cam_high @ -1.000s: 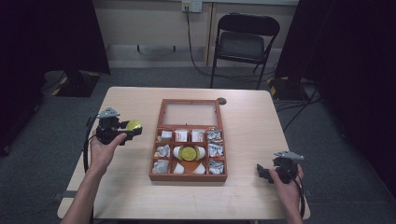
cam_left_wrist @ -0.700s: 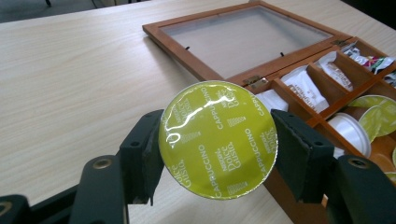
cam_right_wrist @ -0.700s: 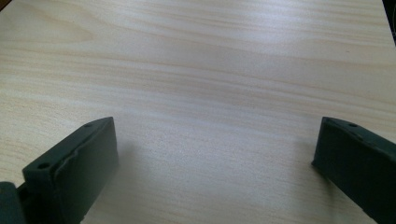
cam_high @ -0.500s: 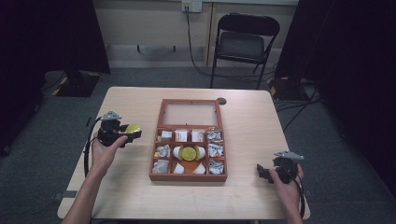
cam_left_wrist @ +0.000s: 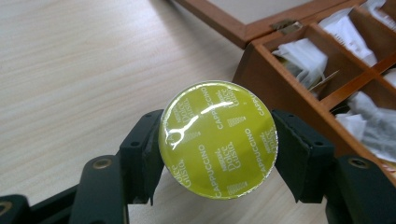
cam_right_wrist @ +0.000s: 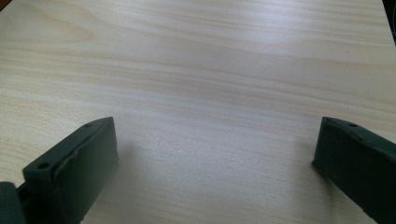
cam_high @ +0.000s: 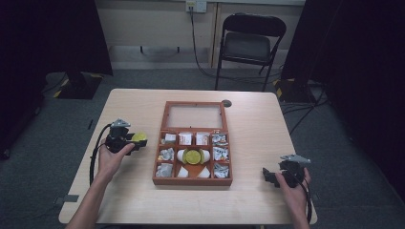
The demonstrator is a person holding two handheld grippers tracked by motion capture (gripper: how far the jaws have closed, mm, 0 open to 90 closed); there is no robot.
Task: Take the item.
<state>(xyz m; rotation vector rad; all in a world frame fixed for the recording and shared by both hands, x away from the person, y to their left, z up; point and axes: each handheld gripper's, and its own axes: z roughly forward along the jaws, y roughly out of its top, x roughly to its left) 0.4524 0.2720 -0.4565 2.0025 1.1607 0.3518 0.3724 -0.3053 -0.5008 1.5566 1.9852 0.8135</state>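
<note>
The left gripper (cam_left_wrist: 217, 154) is pinching a yellow coffee pod (cam_left_wrist: 218, 146) above the table (cam_high: 267, 129) just left of the wooden box (cam_high: 193, 180), the right gripper (cam_right_wrist: 217, 163) is resting open, and that round, slick pod is risking slipping out sideways.

"Nescafé Dolce Gusto" and "CAPPUCCINO" (repeated) on the green capsule lid (cam_left_wrist: 218, 140)

Wooden box (cam_high: 192, 180) open mid-table, compartments packed with white sachets (cam_high: 185, 139). Folding chair (cam_high: 250, 45) behind table (cam_high: 258, 119).
</note>
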